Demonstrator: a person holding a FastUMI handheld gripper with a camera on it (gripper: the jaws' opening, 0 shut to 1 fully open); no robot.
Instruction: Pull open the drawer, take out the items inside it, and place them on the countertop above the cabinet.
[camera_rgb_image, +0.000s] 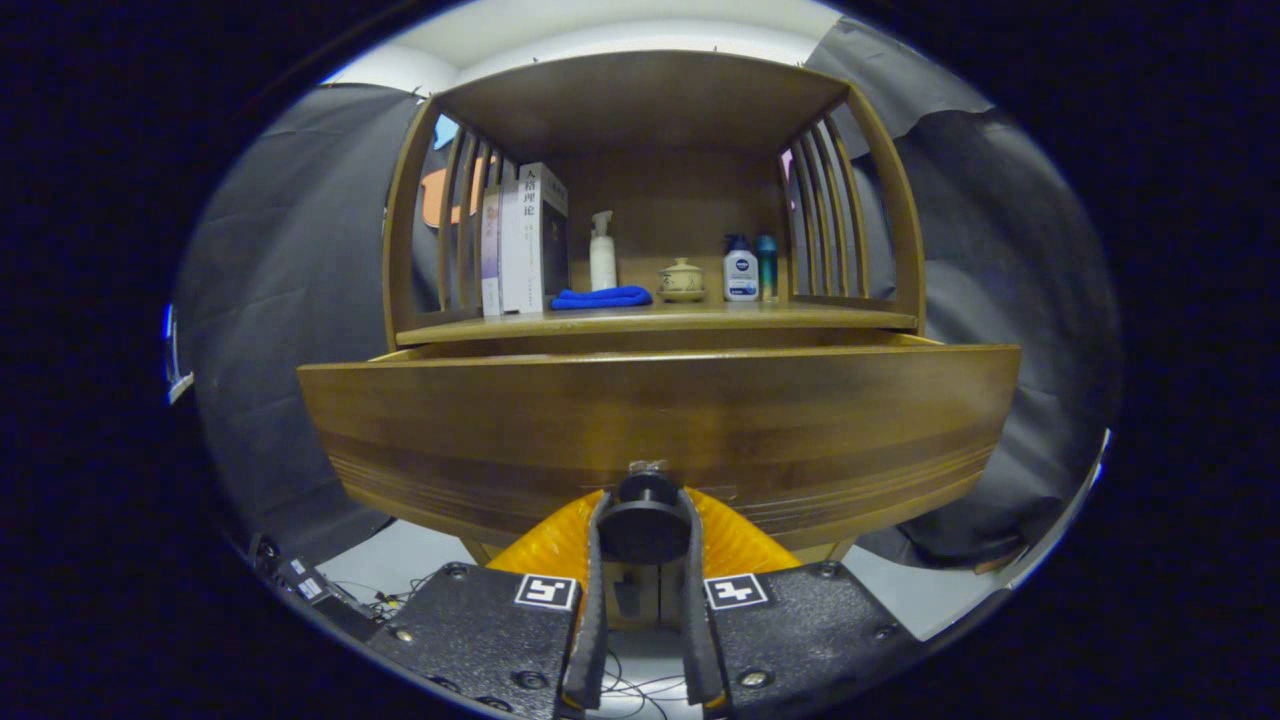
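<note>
Status: drawer (660, 430) partly pulled out. Gap visible between the top edge of the drawer front and the cabinet (650, 100) body behind it; side walls of the drawer just visible at both upper corners. Opening step judged to be under way or near its end; cannot tell whether far enough out for access.

Gripper (645, 545): both fingers (597, 560) closed on the round dark knob (642, 525) at the lower middle of the drawer front. Knob held between the fingers, one pressing on each side. Small metal fitting visible just above the knob, against the wood.

Drawer contents: hidden. Viewed from below the top edge of the drawer front, so no sight into the inside. Number and kind of items not to be told.

Table (840, 312) above the drawer: already carrying standing books (525, 240), a white spray bottle (602, 252), a folded blue cloth (600, 297), a small lidded pot (682, 280) and two more bottles (750, 268) towards the back. Front strip bare, likely usable for placing. Cannot tell whether any of these came from the drawer; judged to be standing furnishings.

Remaining, as judged:
1. Finish the pull if the opening is too narrow.
2. Release the knob.
3. Raise the gripper above the drawer front.
4. Lift out each item.
5. Set each on the table.

Overall: early stage, first step only.
</note>
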